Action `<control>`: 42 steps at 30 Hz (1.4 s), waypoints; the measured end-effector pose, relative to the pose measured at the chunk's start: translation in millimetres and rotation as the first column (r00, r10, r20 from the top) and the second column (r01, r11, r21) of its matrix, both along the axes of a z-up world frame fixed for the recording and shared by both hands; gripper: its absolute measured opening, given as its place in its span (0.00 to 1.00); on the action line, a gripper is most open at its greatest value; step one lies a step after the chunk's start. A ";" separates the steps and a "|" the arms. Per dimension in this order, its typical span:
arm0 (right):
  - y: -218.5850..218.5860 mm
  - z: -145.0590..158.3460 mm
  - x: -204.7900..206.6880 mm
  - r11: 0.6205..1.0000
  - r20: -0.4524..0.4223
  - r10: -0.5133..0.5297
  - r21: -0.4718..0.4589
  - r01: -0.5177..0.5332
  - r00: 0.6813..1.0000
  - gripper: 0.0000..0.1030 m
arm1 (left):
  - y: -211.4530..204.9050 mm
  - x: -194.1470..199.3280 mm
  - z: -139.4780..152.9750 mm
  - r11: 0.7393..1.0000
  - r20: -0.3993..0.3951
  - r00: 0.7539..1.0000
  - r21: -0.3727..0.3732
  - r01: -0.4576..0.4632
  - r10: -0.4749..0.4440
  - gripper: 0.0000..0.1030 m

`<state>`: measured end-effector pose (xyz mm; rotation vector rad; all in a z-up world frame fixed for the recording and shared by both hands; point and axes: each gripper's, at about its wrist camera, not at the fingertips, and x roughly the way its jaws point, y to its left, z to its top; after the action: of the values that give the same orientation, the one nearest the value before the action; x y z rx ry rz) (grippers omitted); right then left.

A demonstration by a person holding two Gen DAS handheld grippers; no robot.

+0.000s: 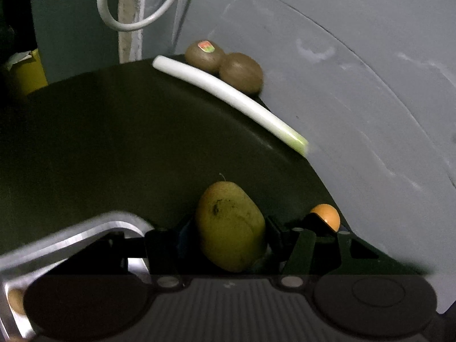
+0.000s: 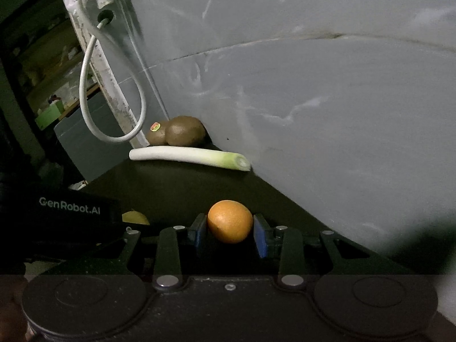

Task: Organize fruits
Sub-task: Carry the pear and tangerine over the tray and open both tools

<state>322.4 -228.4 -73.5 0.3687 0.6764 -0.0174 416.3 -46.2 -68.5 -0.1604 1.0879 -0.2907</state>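
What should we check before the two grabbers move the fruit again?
1. Left gripper pinching the mango from both sides: ok.
2. Right gripper pinching the orange: ok.
3. The two fruits apart, not bumping: ok.
4. Two kiwis and leek far back by the wall, out of the way: ok.
5. A place to put the fruit: cannot tell; only a metal rim shows.

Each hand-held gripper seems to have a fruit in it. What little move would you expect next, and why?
Probably carrying both fruits on toward the metal tray at the lower left. The left hand-held gripper is clamped on a yellow-green mango, the right hand-held gripper on an orange. Two kiwis and a leek lie by the wall.
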 end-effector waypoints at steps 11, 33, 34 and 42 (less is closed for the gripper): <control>-14.1 24.9 -80.9 0.998 0.030 0.039 -0.053 -0.037 0.999 0.36 | -0.2 -74.9 27.4 0.999 0.050 0.999 -0.042 0.014 -0.012 0.56; 52.9 41.9 -237.1 0.954 0.028 0.278 -0.122 -0.273 0.960 0.36 | 94.1 -255.5 47.2 0.985 0.071 0.988 -0.114 -0.128 0.136 0.56; 55.9 40.6 -241.2 0.951 0.022 0.288 -0.125 -0.283 0.957 0.36 | 97.0 -259.3 44.4 0.985 0.065 0.988 -0.112 -0.133 0.141 0.56; 85.7 29.5 -254.3 0.914 -0.018 0.368 -0.176 -0.365 0.930 0.35 | 112.9 -281.5 21.9 0.984 0.017 0.987 -0.086 -0.158 0.160 0.56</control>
<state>68.1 -142.7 -43.9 0.0661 0.7141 0.2815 134.8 66.7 -46.5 -0.3170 1.0328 -0.1951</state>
